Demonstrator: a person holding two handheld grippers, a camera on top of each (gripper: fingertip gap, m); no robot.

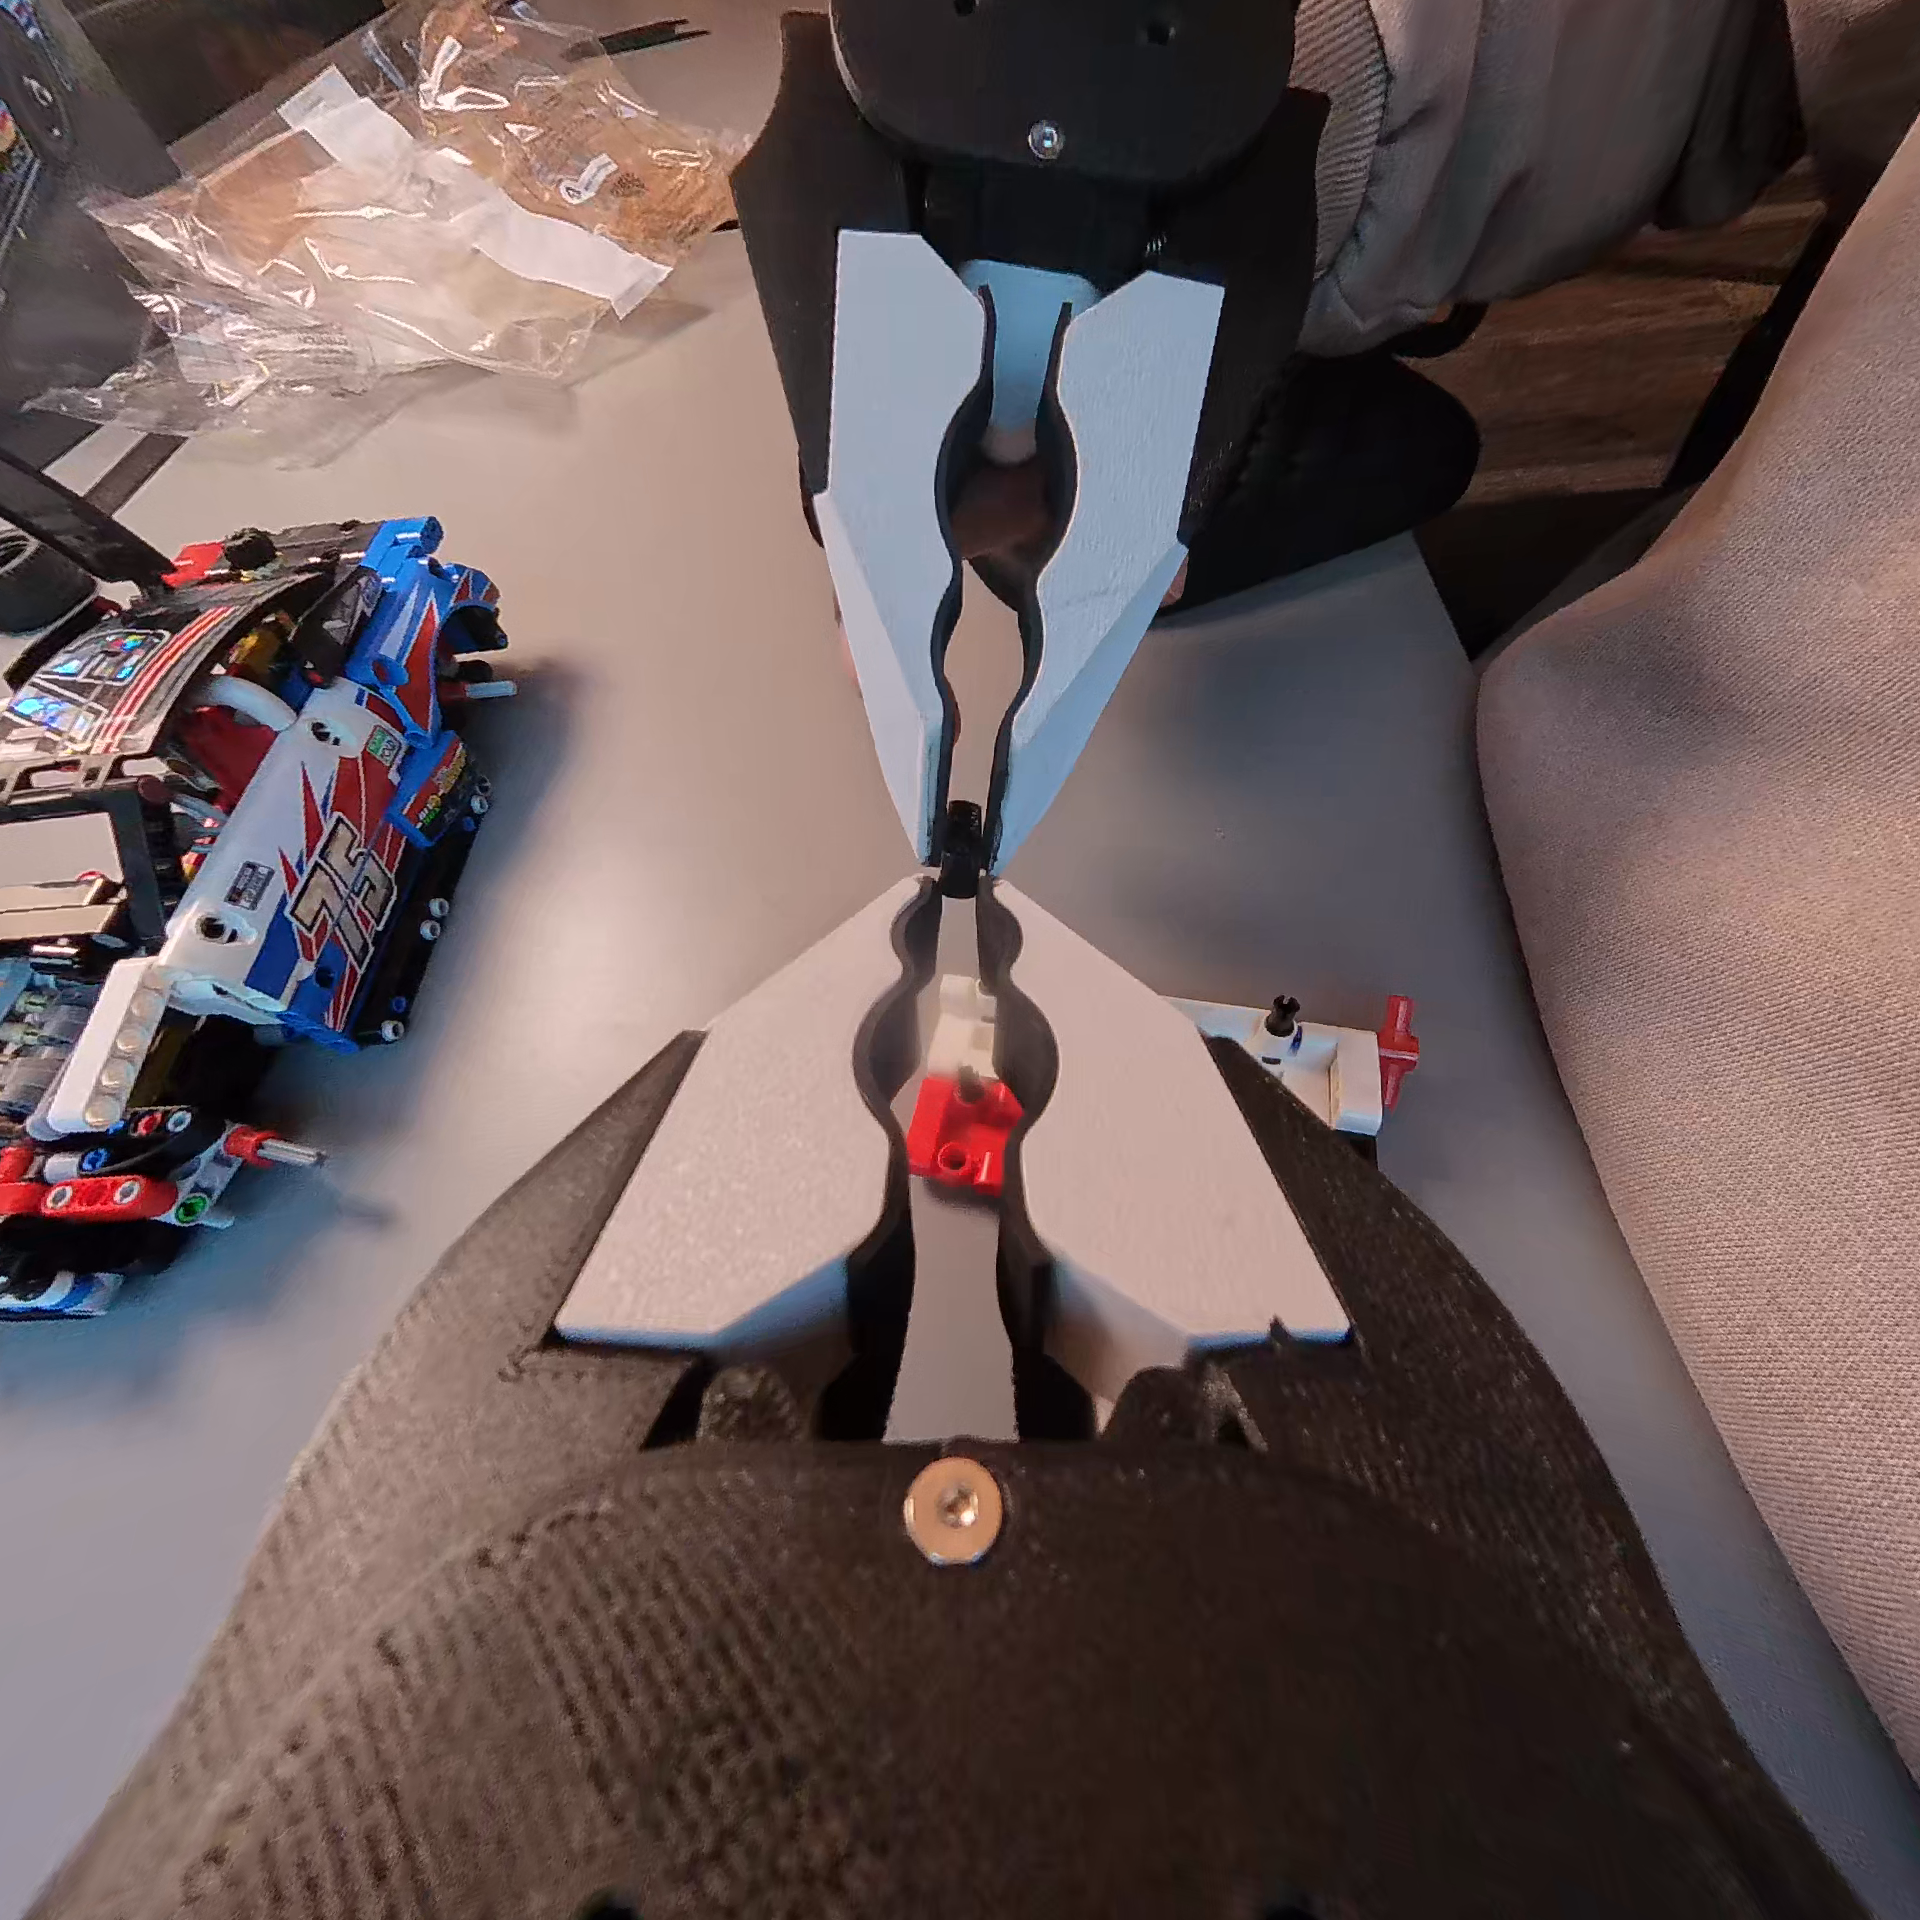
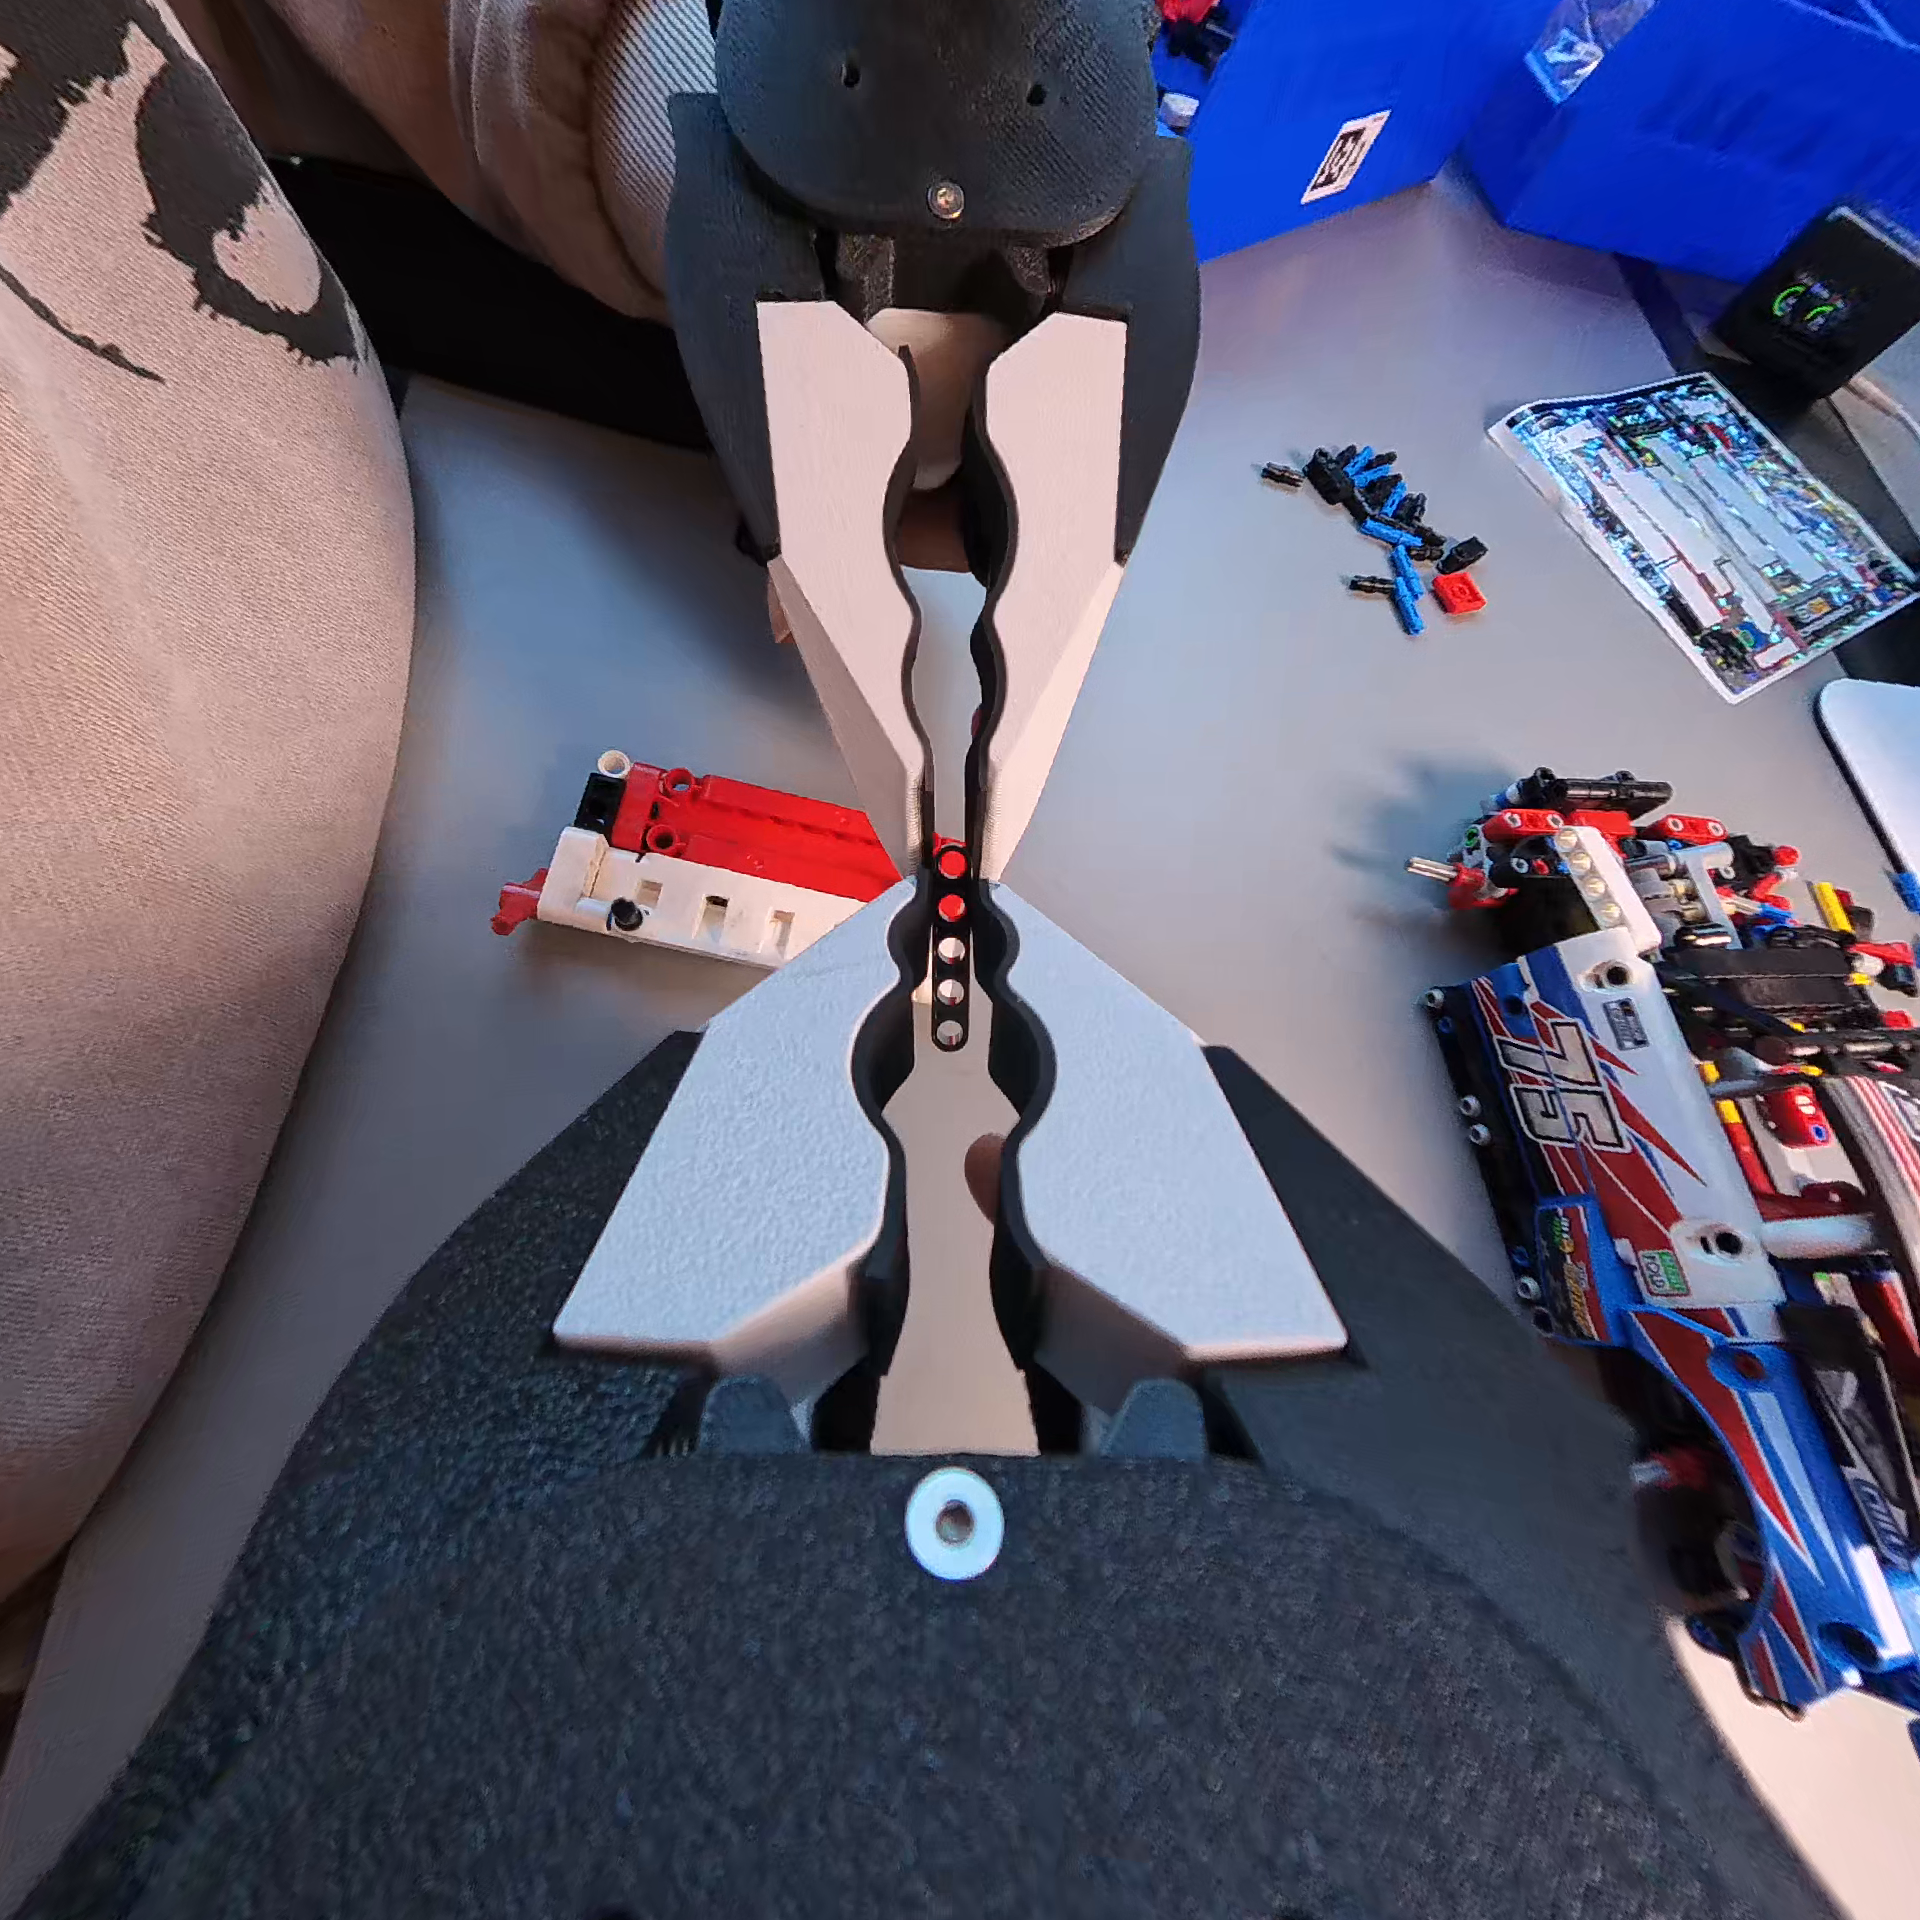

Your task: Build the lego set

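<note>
My two grippers meet tip to tip above the grey table [image 1: 644, 623]. A thin black beam [image 2: 950, 987] with several holes lies between the fingertips of my right gripper [image 2: 951, 896] and runs back into its jaws. My left gripper [image 1: 959, 888] closes on the beam's far end [image 1: 961, 844]. In the left wrist view the right gripper [image 1: 961, 821] comes in from the top. In the right wrist view the left gripper [image 2: 951, 858] comes in from the top. A red and white sub-assembly [image 2: 707, 883] lies on the table under the tips, and also shows in the left wrist view [image 1: 1299, 1044].
A blue, white and red model car [image 1: 260, 883] [image 2: 1683, 1143] lies to one side. Empty plastic bags [image 1: 395, 208] lie at the back left. A pile of small black and blue pins [image 2: 1382, 530], an instruction booklet [image 2: 1704, 530] and blue boxes [image 2: 1558, 104] lie at the far right. A person's sleeve [image 2: 187, 727] borders the table. The tips of both grippers are at nearly the same place.
</note>
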